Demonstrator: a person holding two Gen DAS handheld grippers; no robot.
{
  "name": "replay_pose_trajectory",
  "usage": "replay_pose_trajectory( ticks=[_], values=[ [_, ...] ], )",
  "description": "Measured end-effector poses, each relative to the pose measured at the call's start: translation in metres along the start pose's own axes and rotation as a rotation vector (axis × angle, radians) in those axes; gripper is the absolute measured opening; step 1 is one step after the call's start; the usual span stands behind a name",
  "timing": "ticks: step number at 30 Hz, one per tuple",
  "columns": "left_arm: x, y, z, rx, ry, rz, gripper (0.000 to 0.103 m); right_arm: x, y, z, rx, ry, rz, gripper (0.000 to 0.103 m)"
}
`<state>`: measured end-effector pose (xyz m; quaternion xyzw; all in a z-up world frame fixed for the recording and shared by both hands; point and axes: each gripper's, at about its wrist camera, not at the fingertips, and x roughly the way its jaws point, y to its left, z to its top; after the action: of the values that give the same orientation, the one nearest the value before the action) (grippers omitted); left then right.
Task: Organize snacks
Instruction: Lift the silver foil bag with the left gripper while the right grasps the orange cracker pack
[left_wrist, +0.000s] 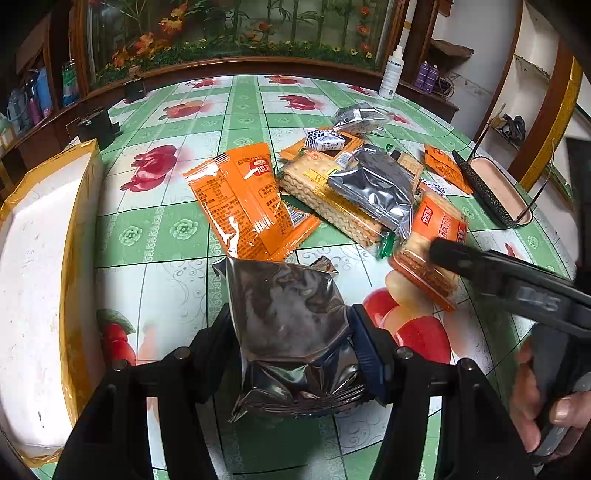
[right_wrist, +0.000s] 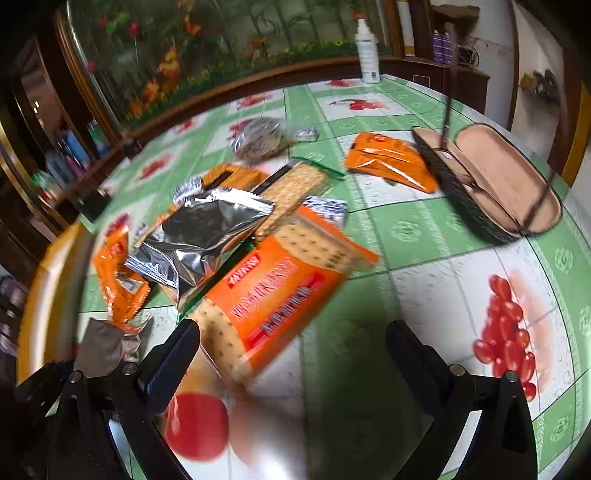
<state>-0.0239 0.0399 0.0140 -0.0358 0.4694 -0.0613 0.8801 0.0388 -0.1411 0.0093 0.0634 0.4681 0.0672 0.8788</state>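
Snacks litter mid-bench — left claw pinches a silver packet, right claw gapes wide over crackers.

My right wrist view is smeared; I cannot read the orange cracker pack; the white box runs off the left edge; the silver packet hides tabletop beneath it.

Snack pile mid-table, box left, glasses case right
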Motion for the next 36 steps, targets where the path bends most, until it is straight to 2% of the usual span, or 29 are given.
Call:
replay_pose_trajectory(
  ticks=[4,7,10,16,17,19,22,24,33,34,36],
  values=[
    [-0.001,0.002,-0.002,-0.008,-0.002,-0.004,0.06,0.007,0.017,0.011,-0.045,-0.013,-0.092,0.102],
    [-0.001,0.001,-0.002,-0.005,-0.001,-0.003,0.06,0.006,0.018,0.012,-0.084,-0.009,-0.096,0.102],
    [-0.002,0.001,-0.003,-0.005,-0.001,-0.004,0.06,-0.001,0.006,0.009,-0.1,0.008,-0.099,0.102],
    [-0.002,0.0,-0.003,-0.004,0.0,-0.001,0.06,-0.025,-0.031,-0.003,-0.123,0.012,-0.18,0.102],
    [-0.002,0.0,-0.003,-0.003,0.0,0.0,0.06,-0.027,-0.036,-0.003,-0.113,0.009,-0.182,0.102],
    [-0.002,-0.001,-0.004,0.0,0.002,0.003,0.06,-0.032,-0.046,-0.005,-0.078,-0.003,-0.117,0.102],
    [-0.002,-0.001,-0.004,0.002,0.001,0.005,0.06,-0.027,-0.047,-0.008,-0.06,0.001,-0.064,0.092],
    [-0.003,-0.002,-0.004,0.002,0.0,0.006,0.06,-0.026,-0.044,-0.008,-0.05,0.002,-0.046,0.089],
    [-0.002,-0.003,-0.003,0.01,0.004,0.031,0.06,-0.013,-0.021,-0.011,-0.098,0.024,-0.106,0.085],
    [-0.002,-0.004,-0.003,0.011,0.004,0.034,0.06,-0.009,-0.022,-0.013,-0.098,0.031,-0.103,0.083],
    [-0.003,-0.004,-0.003,0.012,0.004,0.036,0.059,-0.013,-0.024,-0.014,-0.101,-0.001,-0.146,0.061]
  ],
)
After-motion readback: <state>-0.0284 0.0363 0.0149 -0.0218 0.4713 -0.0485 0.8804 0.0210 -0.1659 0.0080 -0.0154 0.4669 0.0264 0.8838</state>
